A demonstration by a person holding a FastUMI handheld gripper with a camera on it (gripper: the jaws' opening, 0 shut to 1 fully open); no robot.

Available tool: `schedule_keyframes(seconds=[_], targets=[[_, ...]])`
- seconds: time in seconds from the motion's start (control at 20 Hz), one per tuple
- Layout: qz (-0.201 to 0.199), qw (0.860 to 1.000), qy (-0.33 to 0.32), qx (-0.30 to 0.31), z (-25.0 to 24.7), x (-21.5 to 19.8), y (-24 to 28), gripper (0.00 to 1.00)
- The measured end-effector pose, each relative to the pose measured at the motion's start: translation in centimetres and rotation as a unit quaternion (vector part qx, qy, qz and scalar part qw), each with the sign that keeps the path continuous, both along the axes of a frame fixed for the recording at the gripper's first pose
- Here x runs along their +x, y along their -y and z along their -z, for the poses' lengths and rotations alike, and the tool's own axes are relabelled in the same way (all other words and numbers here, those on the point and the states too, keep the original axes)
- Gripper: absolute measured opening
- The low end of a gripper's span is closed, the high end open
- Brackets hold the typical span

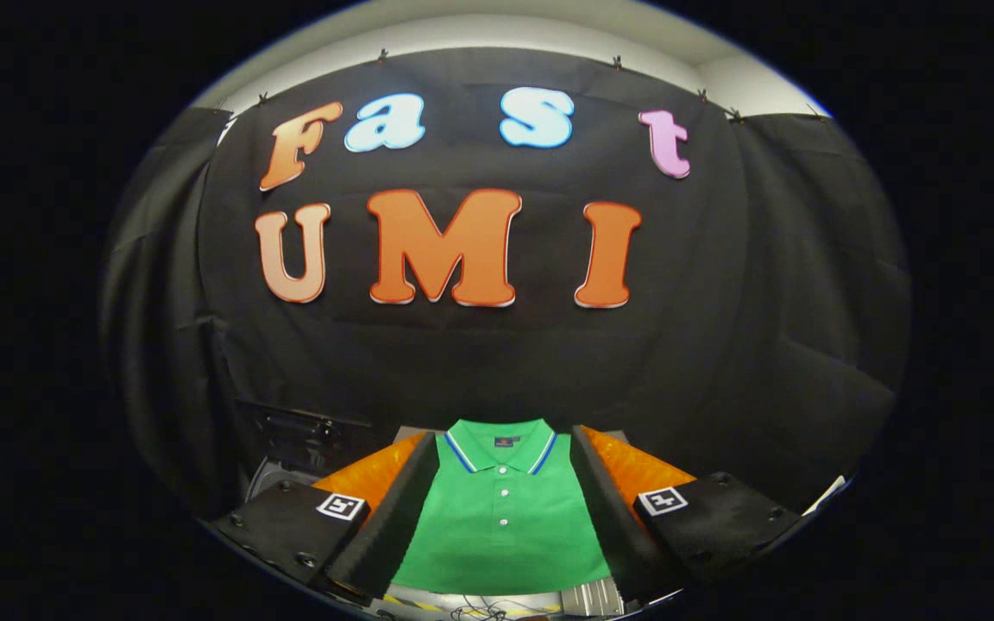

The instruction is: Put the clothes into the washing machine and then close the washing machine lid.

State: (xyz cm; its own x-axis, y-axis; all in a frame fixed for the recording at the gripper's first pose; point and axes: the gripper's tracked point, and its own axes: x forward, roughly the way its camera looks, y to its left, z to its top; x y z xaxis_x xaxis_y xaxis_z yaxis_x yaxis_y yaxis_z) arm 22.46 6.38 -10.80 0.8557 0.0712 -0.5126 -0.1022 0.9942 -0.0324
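Between the spread fingers: green polo shirt [504, 517] flat on surface | gripper [504, 500] jaws released, holding nothing | risk: pinching one layer only, so shirt slips free when lifted

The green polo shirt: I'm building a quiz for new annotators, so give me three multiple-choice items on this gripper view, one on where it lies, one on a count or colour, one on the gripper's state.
1. Where does the green polo shirt lie?
A. between and just ahead of the fingers
B. draped over one finger
C. hanging on the booth's wall

2. How many white buttons show on its placket?
A. one
B. three
C. five

3. What is the gripper doing?
A. shut on the shirt
B. open, touching nothing
C. shut on a hanger

Answers:
1 A, the shirt lies flat, seen in the gap between the two fingers.
2 B, three buttons run down below the collar.
3 B, the fingers stand wide apart, with the shirt's full width showing between them.
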Motion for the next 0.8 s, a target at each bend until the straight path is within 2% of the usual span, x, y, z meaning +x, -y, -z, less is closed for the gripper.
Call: schedule_keyframes(seconds=[0.15, 0.3, 0.45, 0.65, 0.8], targets=[[-0.009, 0.996, -0.088, 0.02, 5.7, 1.8, -0.9, 0.98], [-0.013, 0.986, -0.166, 0.015, 10.7, 2.7, -0.9, 0.98], [-0.024, 0.969, -0.247, 0.001, 15.0, 2.6, -1.1, 0.99], [-0.039, 0.941, -0.334, -0.034, 17.6, 1.9, -0.4, 0.99], [-0.026, 0.921, -0.385, -0.053, 19.5, 1.5, 0.8, 0.99]])
